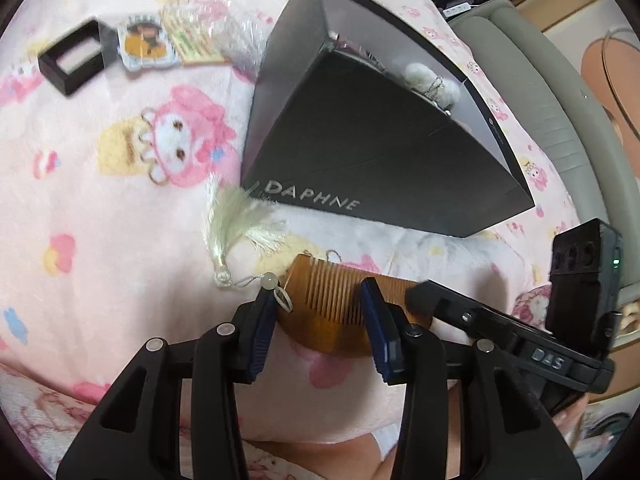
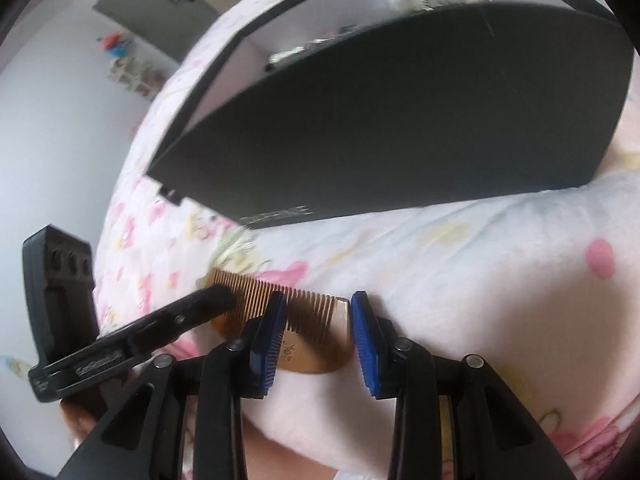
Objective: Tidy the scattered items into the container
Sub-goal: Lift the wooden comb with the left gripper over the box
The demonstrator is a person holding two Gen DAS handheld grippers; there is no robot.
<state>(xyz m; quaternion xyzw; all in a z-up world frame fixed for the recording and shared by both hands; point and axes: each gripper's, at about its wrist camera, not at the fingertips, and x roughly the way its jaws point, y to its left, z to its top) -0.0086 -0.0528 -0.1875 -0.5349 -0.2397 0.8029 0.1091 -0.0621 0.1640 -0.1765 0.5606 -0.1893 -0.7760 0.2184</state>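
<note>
An amber comb (image 1: 332,312) with a pale tassel (image 1: 240,220) on a cord lies on the pink cartoon blanket, in front of the open black DAPHNE box (image 1: 360,152). My left gripper (image 1: 320,292) is open, its blue pads on either side of the comb's left half. My right gripper (image 2: 318,304) is open, its pads astride the comb's right end (image 2: 316,320). The box (image 2: 380,120) holds a white fluffy charm (image 1: 430,80) and some small items. The right gripper's body shows in the left wrist view (image 1: 520,332).
A small black frame box (image 1: 72,60) and a packaged cartoon keychain (image 1: 160,38) lie on the blanket at the far left. A grey chair (image 1: 540,92) stands beyond the blanket's right edge. A white wall and grey cabinet (image 2: 152,0) show behind.
</note>
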